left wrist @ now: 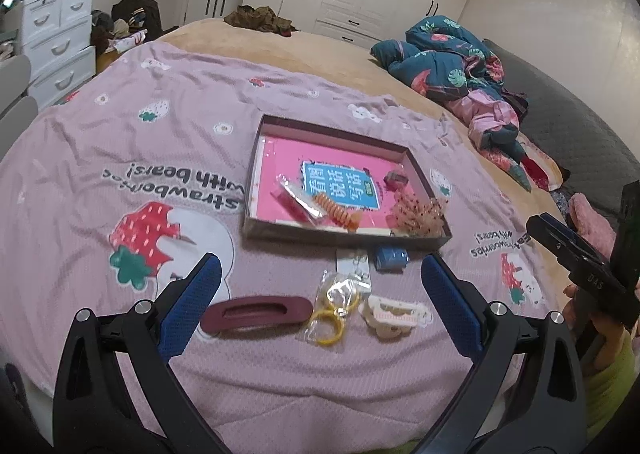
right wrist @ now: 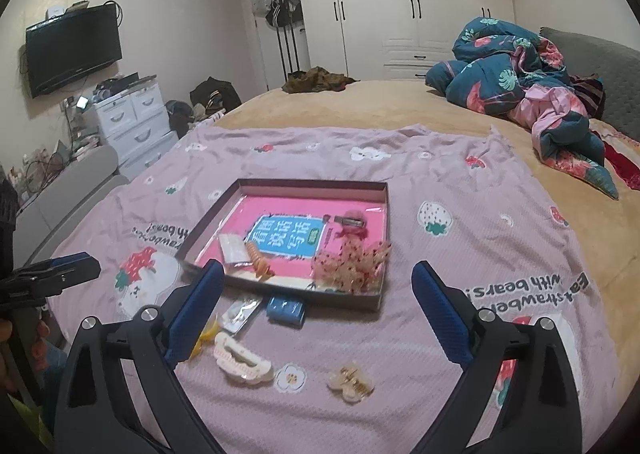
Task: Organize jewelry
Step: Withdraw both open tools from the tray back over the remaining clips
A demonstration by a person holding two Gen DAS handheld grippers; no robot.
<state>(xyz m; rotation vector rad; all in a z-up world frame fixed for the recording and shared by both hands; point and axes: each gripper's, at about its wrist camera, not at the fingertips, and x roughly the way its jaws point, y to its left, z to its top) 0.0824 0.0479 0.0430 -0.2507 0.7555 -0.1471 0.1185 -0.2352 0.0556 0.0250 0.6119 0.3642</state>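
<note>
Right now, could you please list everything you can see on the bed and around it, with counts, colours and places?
Box tray: one, dark rim, pink lining, mid-blanket.
Spiral hair tie: one, orange, in tray.
Sprig clip: one, pink-beige, tray's near corner.
Oval hair clip: one, maroon, on blanket before tray.
Bagged rings: yellow, clear bag, beside the oval clip.
Claw clip: one, cream, right of the bag.
Small box: one, blue, against tray's front wall.
Bow clip: one, cream, nearest the right gripper.
Blanket: one, lilac, strawberry print.
Quilt: one, teal floral, bunched far right.
Left gripper: open, empty.
Right gripper: open, empty.
</note>
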